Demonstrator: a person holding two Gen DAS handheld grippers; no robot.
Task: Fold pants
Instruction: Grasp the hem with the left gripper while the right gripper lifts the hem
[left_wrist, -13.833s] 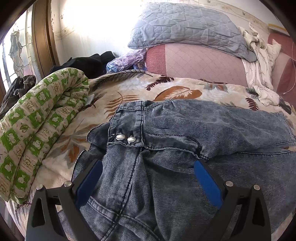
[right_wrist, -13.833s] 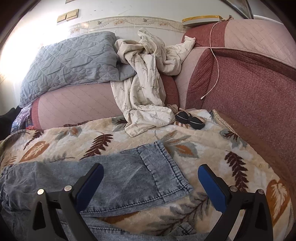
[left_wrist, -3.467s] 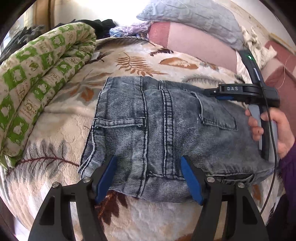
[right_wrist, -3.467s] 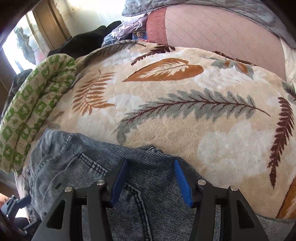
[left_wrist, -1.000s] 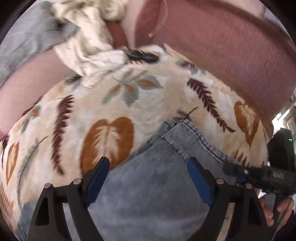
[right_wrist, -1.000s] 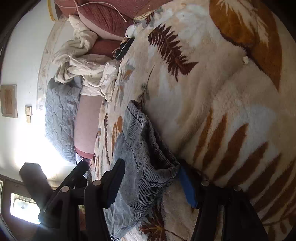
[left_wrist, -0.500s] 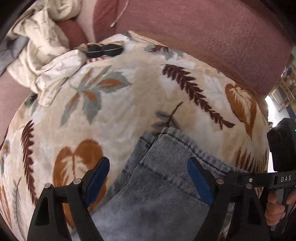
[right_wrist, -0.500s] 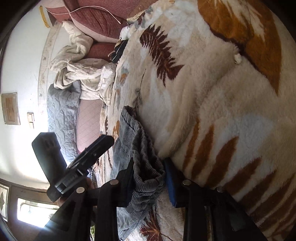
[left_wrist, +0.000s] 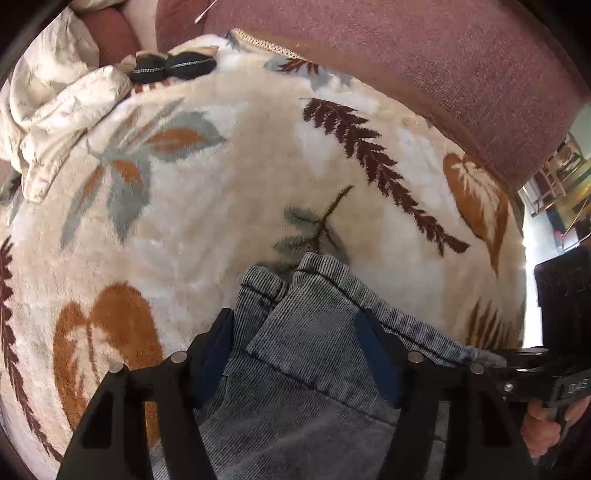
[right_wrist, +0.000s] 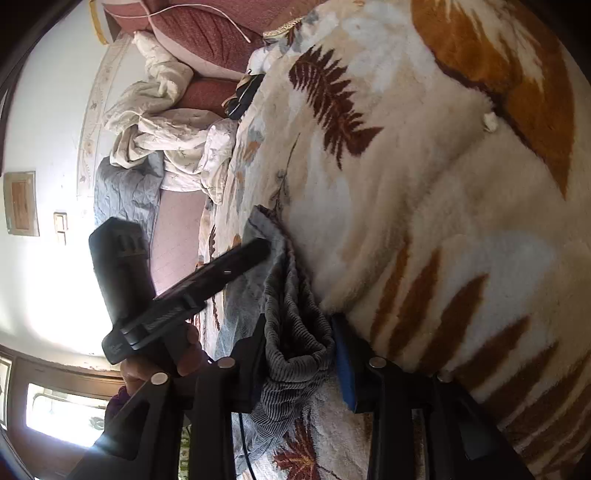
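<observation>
Now my left gripper (left_wrist: 295, 354) jaws, just narrowing, straddle the pants (left_wrist: 314, 369) hem unclenched; my right gripper (right_wrist: 299, 354) grasps its 3 o'clock corner.

Pants (left_wrist: 317, 369): faded blue-grey denim. Blanket (left_wrist: 229, 192): cream, with rust, maroon and grey-blue leaves. Headboard (left_wrist: 424, 62): dusty maroon. Sheet (right_wrist: 173, 144): off-white, sprigged. Gripper pads (left_wrist: 376, 358): blue, on black frames.

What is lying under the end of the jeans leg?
The jeans leg lies on the cream leaf-print blanket, which shows around its hem. Whatever is below the denim itself is covered and cannot be seen.
</observation>
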